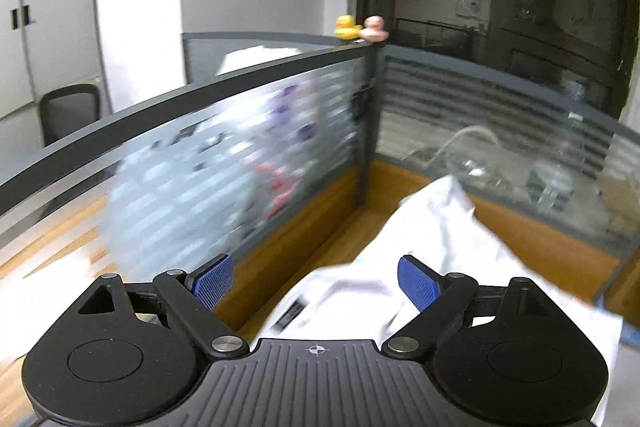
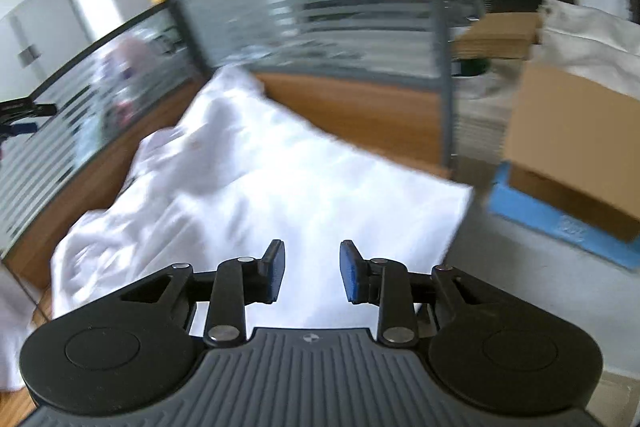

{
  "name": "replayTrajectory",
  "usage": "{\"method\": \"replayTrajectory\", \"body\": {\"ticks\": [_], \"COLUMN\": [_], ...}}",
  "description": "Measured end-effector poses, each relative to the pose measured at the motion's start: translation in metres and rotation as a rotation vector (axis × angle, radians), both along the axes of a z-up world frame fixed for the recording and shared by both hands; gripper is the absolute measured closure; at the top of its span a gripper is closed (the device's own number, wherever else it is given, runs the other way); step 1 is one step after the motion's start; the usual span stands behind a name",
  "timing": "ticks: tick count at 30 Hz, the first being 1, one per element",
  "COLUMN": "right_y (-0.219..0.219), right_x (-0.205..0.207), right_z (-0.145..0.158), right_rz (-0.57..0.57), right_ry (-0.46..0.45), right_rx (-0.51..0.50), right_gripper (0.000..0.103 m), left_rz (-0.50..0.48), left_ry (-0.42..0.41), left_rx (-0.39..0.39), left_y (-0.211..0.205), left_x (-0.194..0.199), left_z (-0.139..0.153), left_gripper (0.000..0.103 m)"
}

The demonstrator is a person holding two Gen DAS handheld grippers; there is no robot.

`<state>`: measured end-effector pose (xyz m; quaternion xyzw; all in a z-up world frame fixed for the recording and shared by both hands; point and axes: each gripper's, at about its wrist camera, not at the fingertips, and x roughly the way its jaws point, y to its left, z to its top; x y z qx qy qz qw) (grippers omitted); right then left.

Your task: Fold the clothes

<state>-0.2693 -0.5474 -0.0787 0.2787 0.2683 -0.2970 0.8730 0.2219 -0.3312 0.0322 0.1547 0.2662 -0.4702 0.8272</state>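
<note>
Left wrist view has the left gripper [image 1: 314, 283] spread wide with nothing between its blue pads [image 1: 214, 281], held above the wooden counter [image 1: 532, 227]. A white garment [image 1: 436, 227] lies crumpled on that counter, running into the corner under the striped glass partition [image 1: 224, 163], on whose rail sit two toy ducks [image 1: 360, 27]. Right wrist view has the right gripper [image 2: 312, 273] partly open and empty above the same garment, with a cardboard box [image 2: 568, 143] off to the right.
</note>
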Motion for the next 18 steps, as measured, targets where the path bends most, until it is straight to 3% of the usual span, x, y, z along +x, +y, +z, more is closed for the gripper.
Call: {"method": "replayTrajectory", "body": {"ticks": [7, 13, 18], "right_y": [0.095, 0.172, 0.209], "right_x": [0.029, 0.070, 0.103], "right_z": [-0.009, -0.052, -0.093], "right_rz": [0.242, 0.459, 0.554], "right_ry": [-0.033, -0.010, 0.049], "right_rx": [0.060, 0.145, 0.179], "right_gripper": [0.061, 0.061, 0.061], "left_rz": [0.053, 0.100, 0.139], "left_ry": [0.016, 0.043, 0.068], "left_rx": [0.059, 0.090, 0.107], "left_y": [0.094, 0.148, 0.178], "left_x": [0.011, 0.022, 0.034], "left_z": [-0.024, -0.049, -0.066], "left_gripper": [0.012, 0.012, 0.012]}}
